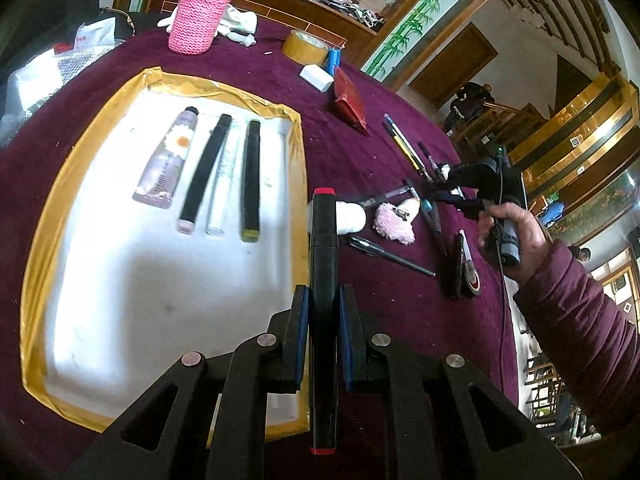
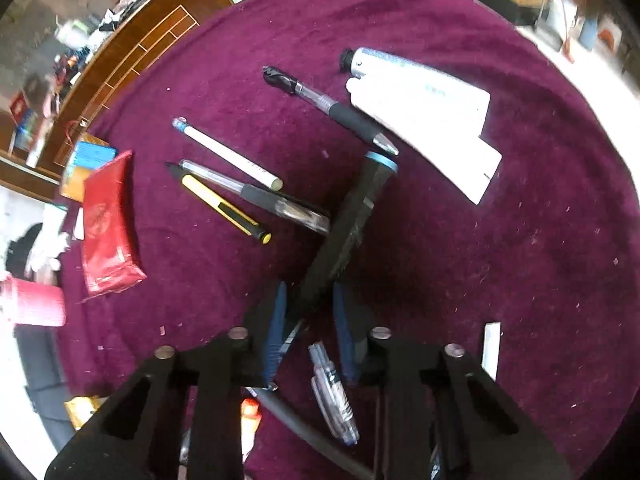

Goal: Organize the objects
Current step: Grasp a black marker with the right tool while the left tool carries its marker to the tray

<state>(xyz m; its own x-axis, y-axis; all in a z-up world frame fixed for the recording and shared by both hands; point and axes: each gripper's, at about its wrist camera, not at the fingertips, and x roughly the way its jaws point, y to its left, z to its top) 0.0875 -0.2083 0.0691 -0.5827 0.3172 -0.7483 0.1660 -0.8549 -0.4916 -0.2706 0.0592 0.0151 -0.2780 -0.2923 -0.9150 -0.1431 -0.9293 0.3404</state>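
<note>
The left gripper (image 1: 324, 312) holds a red-capped black marker (image 1: 324, 248) in its jaws, above the right edge of the gold-rimmed tray (image 1: 40, 240), ready to be laid beside the markers already there. The right gripper (image 2: 308, 312) has apparently clamped its jaws on a blue-capped marker (image 2: 352, 216) on the worktop; lifting it comes next.

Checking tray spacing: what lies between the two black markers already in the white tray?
A clear tube lies between the pink-capped and olive-capped markers, shown in the left wrist view.
</note>
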